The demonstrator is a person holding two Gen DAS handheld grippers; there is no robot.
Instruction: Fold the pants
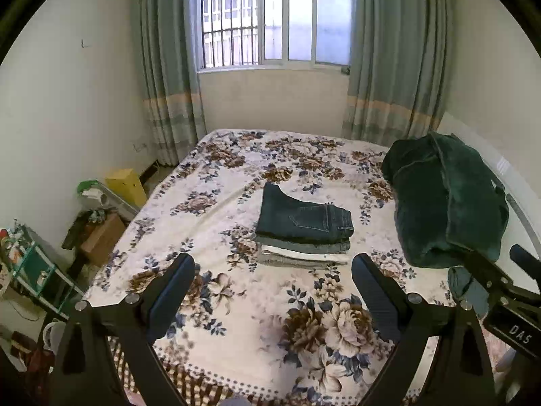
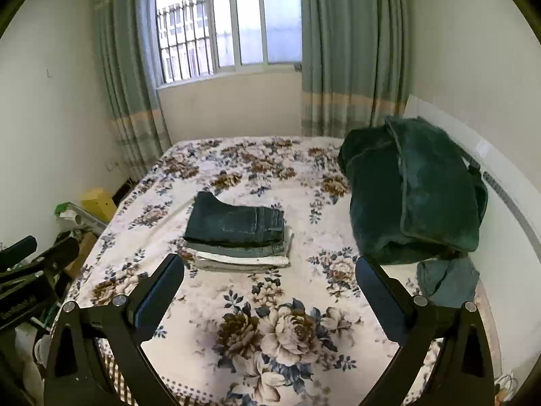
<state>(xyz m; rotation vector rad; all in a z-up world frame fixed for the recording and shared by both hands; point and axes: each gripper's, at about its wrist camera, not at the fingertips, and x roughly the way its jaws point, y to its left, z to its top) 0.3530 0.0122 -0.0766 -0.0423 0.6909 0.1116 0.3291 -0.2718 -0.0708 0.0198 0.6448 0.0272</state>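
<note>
Left wrist view shows a neat stack of folded pants (image 1: 302,233) lying mid-bed, dark denim on top with grey and white pairs beneath, edges squared. That pile looks finished. Near the right edge of the bed (image 1: 209,203), well apart from the stack, a rumpled dark green garment (image 1: 446,199) lies heaped, and just below it a small bluish-grey cloth (image 2: 448,280); whether either is pants I cannot tell, but they look like whatever remains. Both the left tongs (image 1: 274,291) and right tongs (image 2: 270,287) hover spread wide over the near bedspread, holding nothing, so my guess is a pause between items.
</note>
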